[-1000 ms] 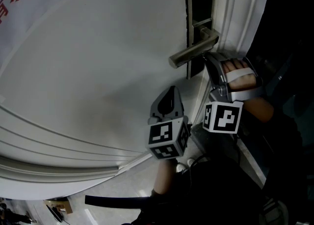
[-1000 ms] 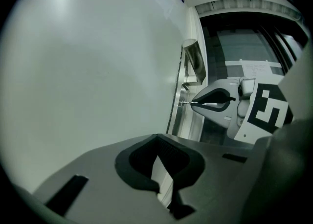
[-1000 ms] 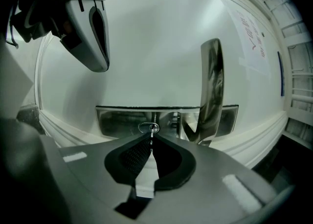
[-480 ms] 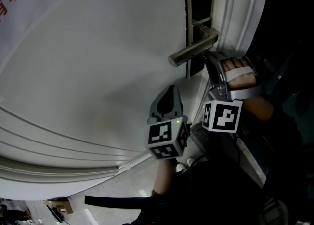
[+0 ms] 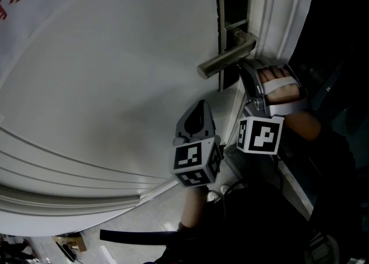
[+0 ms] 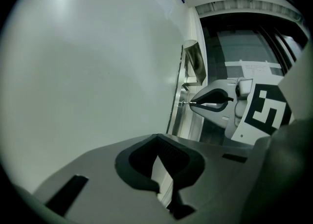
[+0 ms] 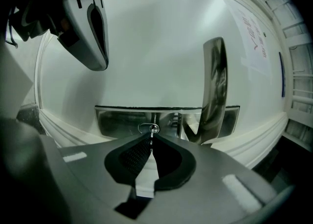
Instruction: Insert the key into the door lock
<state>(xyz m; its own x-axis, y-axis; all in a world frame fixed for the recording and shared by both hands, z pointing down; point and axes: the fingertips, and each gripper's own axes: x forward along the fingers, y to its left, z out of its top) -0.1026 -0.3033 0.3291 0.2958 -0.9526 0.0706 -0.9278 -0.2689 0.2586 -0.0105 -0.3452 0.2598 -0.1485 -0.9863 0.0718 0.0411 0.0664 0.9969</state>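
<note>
A steel lock plate point(image 5: 233, 3) with a lever handle point(image 5: 228, 58) sits on the white door point(image 5: 115, 84). Just under the handle, my right gripper point(image 5: 243, 70) is shut on a small metal key point(image 7: 152, 139). In the right gripper view the key's tip is at the oval keyhole point(image 7: 147, 128) in the lock plate point(image 7: 120, 120), left of the handle point(image 7: 215, 86). The left gripper view shows the right gripper point(image 6: 211, 103) from the side, with the key point(image 6: 188, 103) touching the plate. My left gripper point(image 5: 200, 105) hangs lower left, shut and empty, close to the door face.
The door frame's white moulding point(image 5: 277, 9) runs beside the lock on the right. Curved moulding point(image 5: 69, 193) borders the door at the bottom of the head view. A person's hand point(image 5: 279, 87) holds the right gripper. Behind it lies dark space.
</note>
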